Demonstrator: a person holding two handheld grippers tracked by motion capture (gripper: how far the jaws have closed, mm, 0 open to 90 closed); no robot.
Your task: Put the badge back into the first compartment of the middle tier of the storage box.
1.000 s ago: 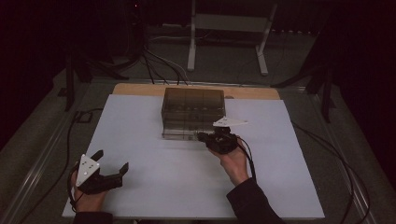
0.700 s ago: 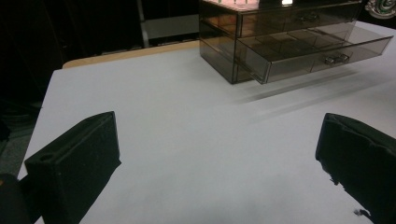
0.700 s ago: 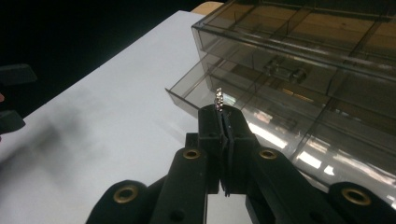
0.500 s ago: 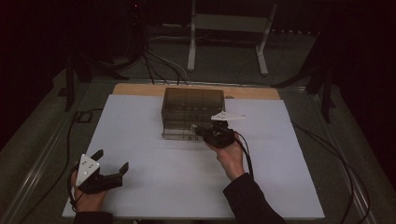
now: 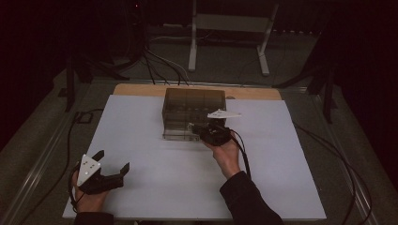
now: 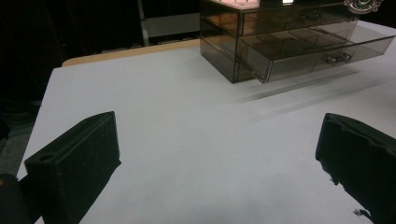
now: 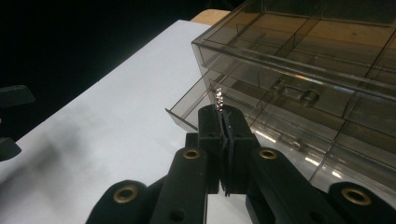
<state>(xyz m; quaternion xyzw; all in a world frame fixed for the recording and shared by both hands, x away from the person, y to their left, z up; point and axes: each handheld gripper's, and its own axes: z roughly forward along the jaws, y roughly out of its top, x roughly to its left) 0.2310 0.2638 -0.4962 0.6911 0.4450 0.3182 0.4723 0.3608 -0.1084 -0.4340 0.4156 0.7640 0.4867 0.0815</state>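
we see a white table (image 5: 155, 117) with a smoky clear drawer box (image 5: 192, 110) at its far middle, bottom drawer (image 6: 322, 51) slid out. our right gripper (image 5: 196, 130), jaws together, pinches that drawer's handle (image 7: 219, 99). near left, our left gripper (image 5: 112, 162) rests spread apart.

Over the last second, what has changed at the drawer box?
The right gripper moved left along the front of the drawer box, its fingers shut on the lower drawer's handle; that drawer now stands partly out. The left gripper stayed open near the table's near-left corner.
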